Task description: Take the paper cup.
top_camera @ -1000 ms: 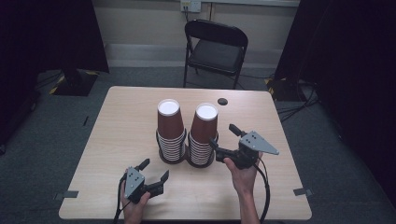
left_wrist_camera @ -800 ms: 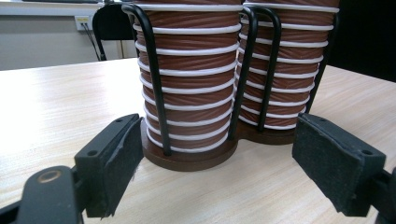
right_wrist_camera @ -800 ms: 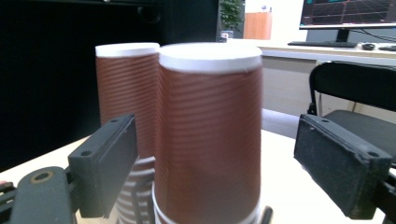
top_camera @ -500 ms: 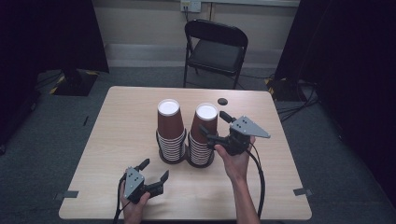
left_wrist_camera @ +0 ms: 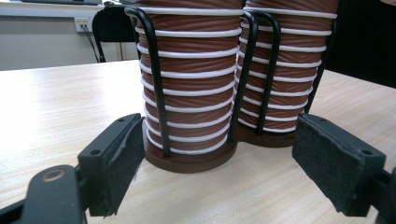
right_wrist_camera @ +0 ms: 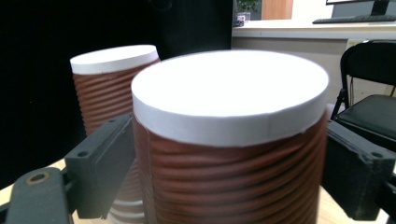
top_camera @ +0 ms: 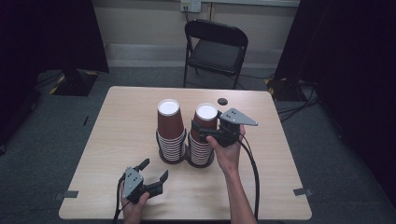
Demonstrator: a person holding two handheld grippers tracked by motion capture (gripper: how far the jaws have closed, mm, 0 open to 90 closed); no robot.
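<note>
The right hand-held gripper (top_camera: pixel 201 132), which was beside the stack a second ago, is now straddling the top cup (right_wrist_camera: pixel 231 121) of the right stack (top_camera: pixel 202 140), jaws just opening wider (pads seemingly not pressing yet), while the left hand-held gripper (top_camera: pixel 154 175) is waiting open over the tabletop (top_camera: pixel 116 121).

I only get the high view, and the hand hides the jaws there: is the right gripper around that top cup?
Observer: Yes. In the right gripper view, the right gripper has the top cup between its pads. The jaws have just been opening, and no squeeze is visible.
Operator: What keeps the stacks upright?
Observer: Black wire holders on round brown bases.
Operator: And the left gripper?
Observer: The left gripper is open, with nothing between its pads, and is aimed at the nearer base.
</note>
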